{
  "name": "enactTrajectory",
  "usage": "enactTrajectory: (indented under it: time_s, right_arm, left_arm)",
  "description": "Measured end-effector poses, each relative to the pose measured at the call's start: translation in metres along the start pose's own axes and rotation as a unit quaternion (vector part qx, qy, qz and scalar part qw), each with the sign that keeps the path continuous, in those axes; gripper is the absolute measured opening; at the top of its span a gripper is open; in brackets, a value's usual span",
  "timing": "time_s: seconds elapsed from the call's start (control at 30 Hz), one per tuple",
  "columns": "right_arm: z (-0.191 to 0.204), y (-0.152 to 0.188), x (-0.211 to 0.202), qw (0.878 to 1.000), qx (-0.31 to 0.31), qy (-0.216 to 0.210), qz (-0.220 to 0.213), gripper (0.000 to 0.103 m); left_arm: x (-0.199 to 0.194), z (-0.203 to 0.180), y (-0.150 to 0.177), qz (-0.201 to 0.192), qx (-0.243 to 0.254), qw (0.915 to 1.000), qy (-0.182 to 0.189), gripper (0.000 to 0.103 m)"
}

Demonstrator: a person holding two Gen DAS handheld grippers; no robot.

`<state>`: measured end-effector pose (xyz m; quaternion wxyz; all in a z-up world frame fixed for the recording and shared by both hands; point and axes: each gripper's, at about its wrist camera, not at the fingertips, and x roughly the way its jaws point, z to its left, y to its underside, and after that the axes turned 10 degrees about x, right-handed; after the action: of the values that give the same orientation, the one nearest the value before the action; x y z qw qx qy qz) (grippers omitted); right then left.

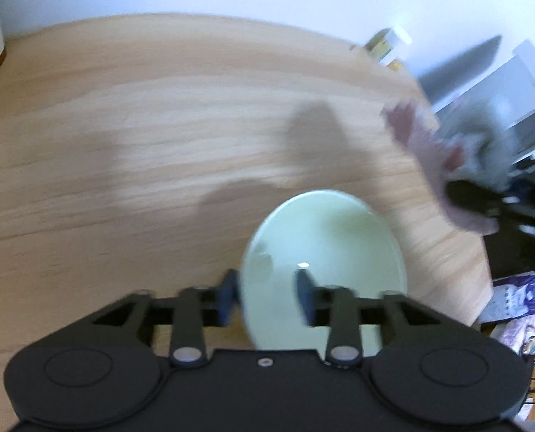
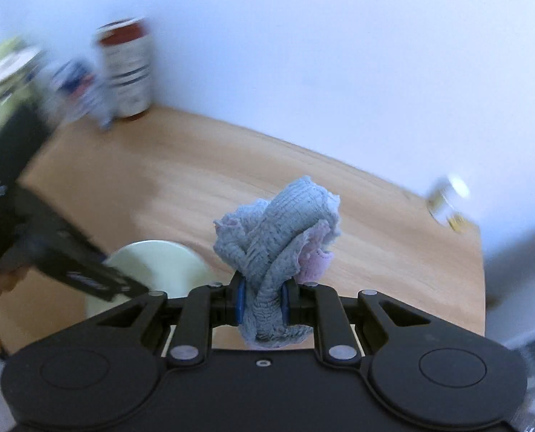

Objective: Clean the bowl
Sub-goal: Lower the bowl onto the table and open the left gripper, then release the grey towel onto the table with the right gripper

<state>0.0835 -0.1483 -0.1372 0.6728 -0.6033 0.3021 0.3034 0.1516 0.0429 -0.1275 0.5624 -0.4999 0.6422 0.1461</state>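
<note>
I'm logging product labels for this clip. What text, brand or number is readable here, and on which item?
None can be read.
Striped canister: dark label lines, blurred.
Green box: print smeared.
Small yellow-labelled jar: blurred.
Purple packet: print too small.
Left gripper side marking: illegible.

The round pale green bowl (image 1: pixel 325 252) looks like glazed ceramic, smooth and glossy, with a bright glint on its inner wall. The light wooden tabletop (image 1: pixel 141 136) shows streaky grain under a matt, smooth finish. The crumpled grey-blue and pink cloth (image 2: pixel 278 237) is a coarse ribbed knit, rough and dull (its edges frayed). Both black grippers (image 1: pixel 267 297) (image 2: pixel 262 304) look like matt plastic, with blue finger pads (image 2: pixel 241 302) and small metal pivot pins.
</note>
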Motion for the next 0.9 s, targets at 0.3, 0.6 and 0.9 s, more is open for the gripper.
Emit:
enactTrajectory:
  time_s: [0.3,0.6,0.9]
  right_arm:
    - [-0.041,0.042,0.053,0.993,0.106,-0.014,0.055,0.02]
    - [-0.05,0.094,0.072,0.99,0.135,-0.021,0.045,0.027]
    - [-0.036,0.114,0.041,0.991,0.122,-0.039,0.03,0.069]
  left_arm:
    - [-0.014,-0.013,0.004,-0.026,0.024,0.9993,-0.008,0.103]
    - [-0.023,-0.036,0.013,-0.034,0.026,0.9987,-0.028,0.103]
    - [-0.03,-0.06,0.019,-0.051,-0.024,0.9936,-0.098,0.103]
